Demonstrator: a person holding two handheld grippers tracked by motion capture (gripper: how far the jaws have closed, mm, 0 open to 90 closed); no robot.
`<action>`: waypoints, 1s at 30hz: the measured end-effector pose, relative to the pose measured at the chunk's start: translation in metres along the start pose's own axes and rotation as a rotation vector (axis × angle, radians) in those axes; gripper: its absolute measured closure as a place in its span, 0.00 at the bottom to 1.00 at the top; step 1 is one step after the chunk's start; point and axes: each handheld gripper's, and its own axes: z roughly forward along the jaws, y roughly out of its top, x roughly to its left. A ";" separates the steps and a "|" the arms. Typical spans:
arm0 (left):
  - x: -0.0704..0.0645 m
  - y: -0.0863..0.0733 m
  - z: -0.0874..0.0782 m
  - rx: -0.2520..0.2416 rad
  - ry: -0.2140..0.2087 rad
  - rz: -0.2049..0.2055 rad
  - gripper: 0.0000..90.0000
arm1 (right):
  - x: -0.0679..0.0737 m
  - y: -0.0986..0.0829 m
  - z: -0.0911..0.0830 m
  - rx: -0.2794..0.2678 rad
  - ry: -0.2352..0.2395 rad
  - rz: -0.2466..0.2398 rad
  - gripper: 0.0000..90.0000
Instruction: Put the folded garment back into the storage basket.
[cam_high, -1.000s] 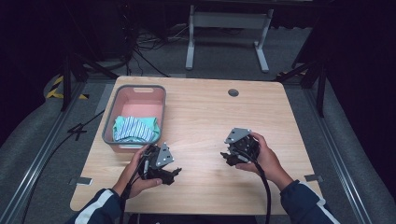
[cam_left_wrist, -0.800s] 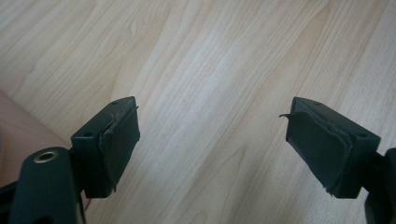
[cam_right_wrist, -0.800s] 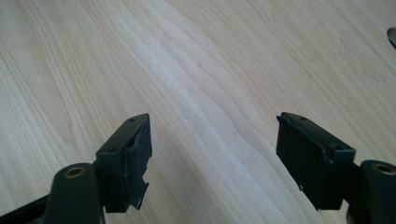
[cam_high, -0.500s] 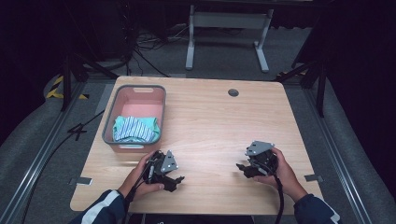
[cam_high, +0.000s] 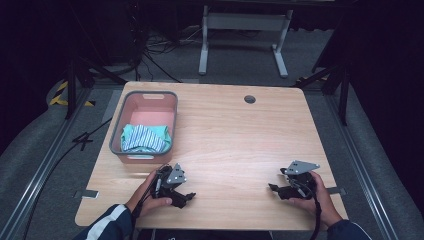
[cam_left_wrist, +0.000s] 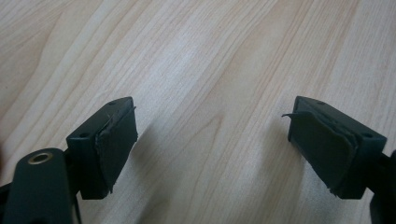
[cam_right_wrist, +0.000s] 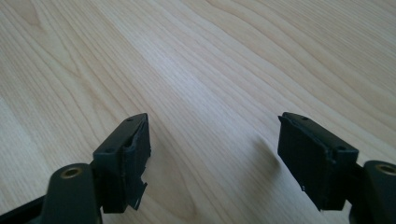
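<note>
Left tool (cam_high: 186, 197), black, two-jawed, with a grey three-cornered plate on top: jaws spread wide, nothing between them. In the left gripper view (cam_left_wrist: 212, 154) bare pale wood grain fills the gap, and the worn rubber pads (cam_left_wrist: 116, 144) sit low over the surface. It lies low at the near left edge of the light wooden tabletop (cam_high: 240, 145), cupped by the person's left hand (cam_high: 150, 192). Judgement: a parked or resting pose, not a reach.

Right tool (cam_high: 280, 190), same build: jaws likewise apart and empty. The right gripper view (cam_right_wrist: 215, 161) shows clear wood between the pads (cam_right_wrist: 135, 161). It is held low at the near right edge by the right hand (cam_high: 312, 195), its cable trailing back toward the person. The tools are well apart, each on its own side, probably to keep them clear of each other and of the middle of the tabletop.

Outward: the pink plastic basket with a grey rim (cam_high: 145, 95) stands at the left of the tabletop, just beyond the left tool. Inside, toward its near end, lies a folded cloth, teal with white-and-blue stripes (cam_high: 145, 137). Being folded and fully within the walls, it looks deliberately stowed. Neither tool touches it.

Round grommet hole (cam_high: 249, 99) near the far edge; otherwise bare wood.
</note>
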 end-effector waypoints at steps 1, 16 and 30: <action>0.001 -0.001 0.000 -0.008 -0.003 -0.007 0.17 | -0.002 -0.004 -0.001 -0.012 0.005 0.010 0.28; 0.004 -0.004 0.002 -0.029 -0.020 -0.021 0.14 | -0.005 -0.023 -0.007 -0.079 0.000 0.082 0.21; 0.004 -0.002 0.004 -0.021 -0.025 -0.021 0.11 | -0.005 -0.023 -0.007 -0.078 -0.003 0.086 0.20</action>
